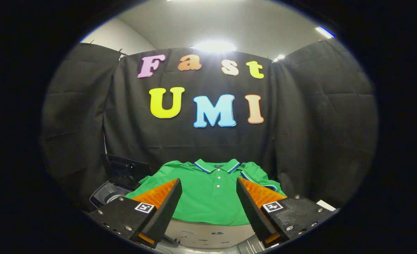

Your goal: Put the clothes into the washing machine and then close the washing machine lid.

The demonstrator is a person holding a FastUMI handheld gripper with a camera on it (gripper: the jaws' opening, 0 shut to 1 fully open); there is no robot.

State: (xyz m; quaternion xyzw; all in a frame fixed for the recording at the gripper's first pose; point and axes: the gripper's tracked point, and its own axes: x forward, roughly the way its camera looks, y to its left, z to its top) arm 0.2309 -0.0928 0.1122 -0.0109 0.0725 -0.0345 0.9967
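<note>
Green polo shirt (pixel 208 201) beyond spread hand-held gripper (pixel 208 185)

green polo shirt (pixel 208 201) spread flat, washing machine (pixel 111 192) lid open

No readable text on any item. Only markings: square black-and-white fiducial tags, one on each finger mount, lower left (pixel 144 207) and lower right (pixel 272 206); patterns, not characters. Fingers (pixel 174 193) spread apart, nothing between them gripped.
</note>
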